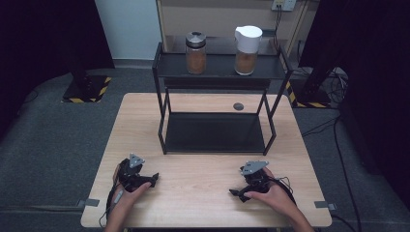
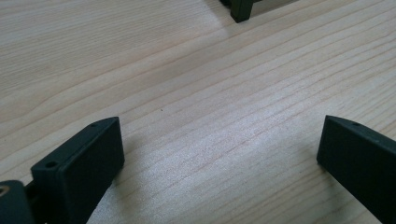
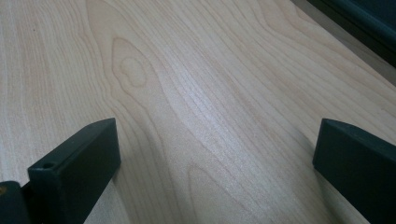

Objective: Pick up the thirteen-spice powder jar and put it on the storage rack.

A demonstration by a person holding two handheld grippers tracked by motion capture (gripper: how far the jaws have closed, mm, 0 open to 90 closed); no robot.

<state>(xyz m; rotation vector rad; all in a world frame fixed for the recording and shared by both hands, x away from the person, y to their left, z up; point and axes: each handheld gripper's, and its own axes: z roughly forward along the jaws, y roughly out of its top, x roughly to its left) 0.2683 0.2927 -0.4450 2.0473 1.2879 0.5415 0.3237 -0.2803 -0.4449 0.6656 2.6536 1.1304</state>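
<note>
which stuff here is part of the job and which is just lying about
Part of the job:
left hand-held gripper, open
right hand-held gripper, open
rack, nearest to them
dark-lidded jar
white-lidded jar

Lying about:
table
round cap
tape
floor cables

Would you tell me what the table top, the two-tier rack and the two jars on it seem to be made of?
Table top: pale matt wood or laminate, visible grain. Rack: likely black-painted metal, thin square bars. Left jar: clear glass or plastic, metallic-looking lid, brown contents. Right jar: similar, white plastic-looking lid.
</note>
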